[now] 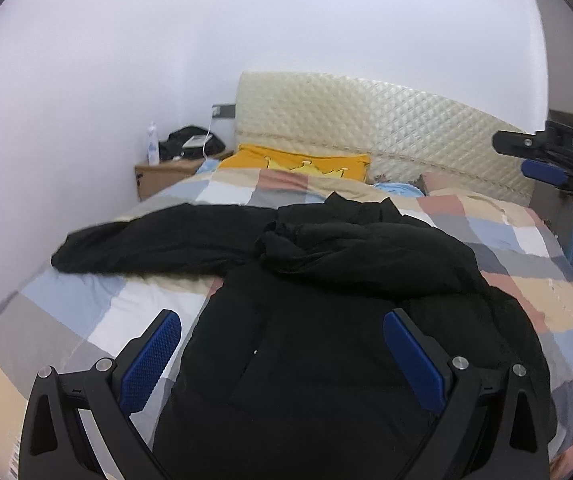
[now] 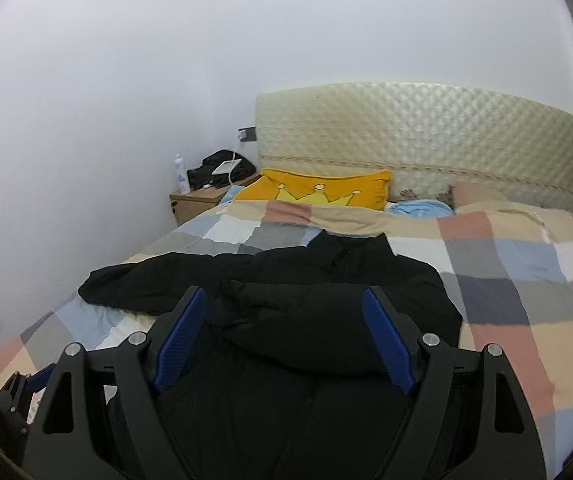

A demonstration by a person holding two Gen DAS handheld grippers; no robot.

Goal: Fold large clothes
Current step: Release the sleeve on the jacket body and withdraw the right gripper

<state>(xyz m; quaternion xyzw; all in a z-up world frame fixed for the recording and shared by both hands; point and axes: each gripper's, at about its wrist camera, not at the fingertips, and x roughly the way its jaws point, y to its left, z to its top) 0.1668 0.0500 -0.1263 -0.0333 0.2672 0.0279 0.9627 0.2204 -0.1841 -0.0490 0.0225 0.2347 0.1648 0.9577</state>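
Jacket: black jacket [image 1: 326, 320] lying on checked bed [image 1: 86, 312], one sleeve [image 1: 158, 240] stretching left
Left gripper [image 1: 282, 356]: fingers spreading wide, pinching nothing
Right gripper [image 2: 286, 332]: fingers spreading wide, gripping nothing

Both wrist views look from the foot of the bed [image 1: 86, 312] toward the headboard [image 2: 418, 140], tilted slightly down and close over the jacket [image 1: 306, 340]. Both share jacket, pillow [image 2: 318, 192] and nightstand [image 1: 158, 176].

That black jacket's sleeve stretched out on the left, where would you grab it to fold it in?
Likely the cuff end of the black jacket's outstretched sleeve, approached from the left with the open left gripper: it lies flat and free on the checked quilt, so nothing sits on it.
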